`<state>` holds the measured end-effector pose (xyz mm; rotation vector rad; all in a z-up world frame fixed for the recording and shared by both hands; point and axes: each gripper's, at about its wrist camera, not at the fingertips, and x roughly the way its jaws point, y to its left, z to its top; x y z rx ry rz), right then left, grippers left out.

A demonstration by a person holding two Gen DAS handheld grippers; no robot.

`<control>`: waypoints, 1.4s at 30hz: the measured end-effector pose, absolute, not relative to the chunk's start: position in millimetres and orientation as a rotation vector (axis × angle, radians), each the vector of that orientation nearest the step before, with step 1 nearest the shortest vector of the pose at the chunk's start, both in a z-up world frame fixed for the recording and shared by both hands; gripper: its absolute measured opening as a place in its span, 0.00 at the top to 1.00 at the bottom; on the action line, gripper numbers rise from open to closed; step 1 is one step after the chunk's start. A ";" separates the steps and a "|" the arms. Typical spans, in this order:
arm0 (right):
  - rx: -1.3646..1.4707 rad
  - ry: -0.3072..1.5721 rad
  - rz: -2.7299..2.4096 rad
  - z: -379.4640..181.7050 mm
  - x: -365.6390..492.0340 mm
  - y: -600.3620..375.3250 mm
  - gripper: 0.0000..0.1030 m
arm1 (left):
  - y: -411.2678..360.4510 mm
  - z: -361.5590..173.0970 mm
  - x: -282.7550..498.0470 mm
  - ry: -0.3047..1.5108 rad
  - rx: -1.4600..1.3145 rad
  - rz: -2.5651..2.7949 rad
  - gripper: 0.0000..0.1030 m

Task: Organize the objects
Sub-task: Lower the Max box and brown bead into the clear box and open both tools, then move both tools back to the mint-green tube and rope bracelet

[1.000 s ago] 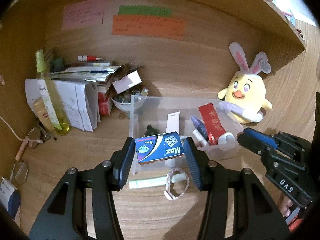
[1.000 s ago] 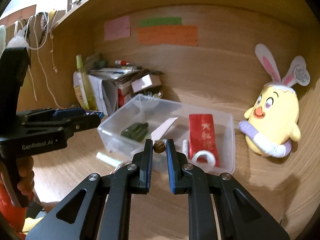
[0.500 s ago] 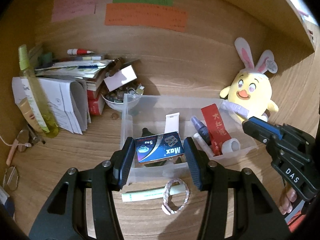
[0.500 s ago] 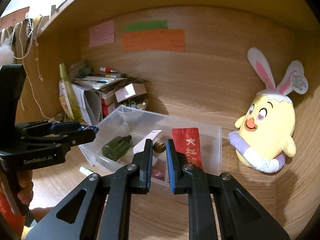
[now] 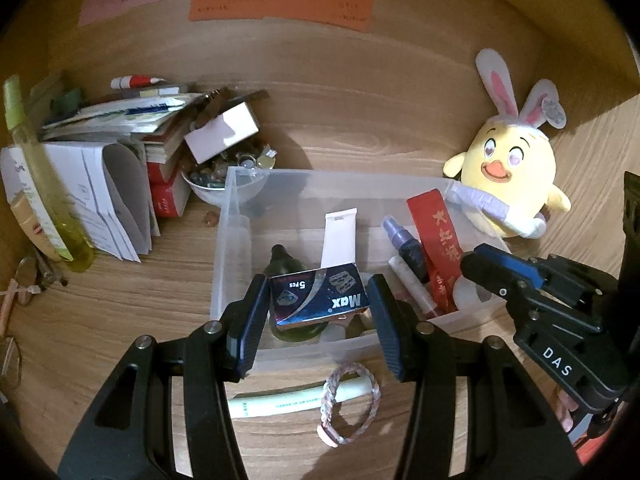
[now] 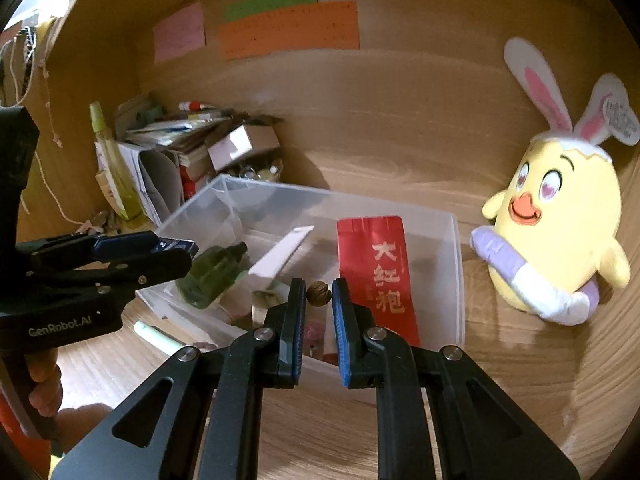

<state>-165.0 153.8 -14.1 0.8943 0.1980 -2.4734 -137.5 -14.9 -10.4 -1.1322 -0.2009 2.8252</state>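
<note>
My left gripper (image 5: 318, 300) is shut on a small dark blue "Max" box (image 5: 318, 299) and holds it above the front of a clear plastic bin (image 5: 236, 196). My right gripper (image 6: 319, 294) is shut on a small brown walnut-like ball (image 6: 319, 293) above the same bin (image 6: 458, 280). In the bin lie a green bottle (image 6: 210, 274), a white tube (image 5: 339, 236), a red packet (image 6: 376, 272), a purple spray bottle (image 5: 404, 244) and a white tape roll (image 5: 470, 292). The right gripper also shows in the left wrist view (image 5: 480, 264).
A pale green tube (image 5: 300, 398) and a braided bracelet (image 5: 348, 400) lie on the desk before the bin. A yellow bunny plush (image 5: 516, 168) stands at right. Papers and books (image 5: 104, 152), a bowl of trinkets (image 5: 224, 176) and a yellow-green bottle (image 5: 44, 184) crowd the left.
Both grippers have moved forward over the bin, each keeping its object. The bin and its contents appear closer and lower in both views.
</note>
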 end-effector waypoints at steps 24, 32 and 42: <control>0.919 0.244 -2.479 -22.6 -163.7 145.3 0.55 | -7.4 -8.1 -134.9 -0.200 -1.107 2.784 0.29; 0.857 0.264 -2.498 -8.7 -150.8 147.0 0.41 | -15.7 5.5 -116.8 -0.214 -1.069 2.809 0.17; 0.803 0.225 -2.488 6.4 -127.8 154.5 0.22 | -37.3 -1.5 -89.9 -0.187 -1.111 2.853 0.11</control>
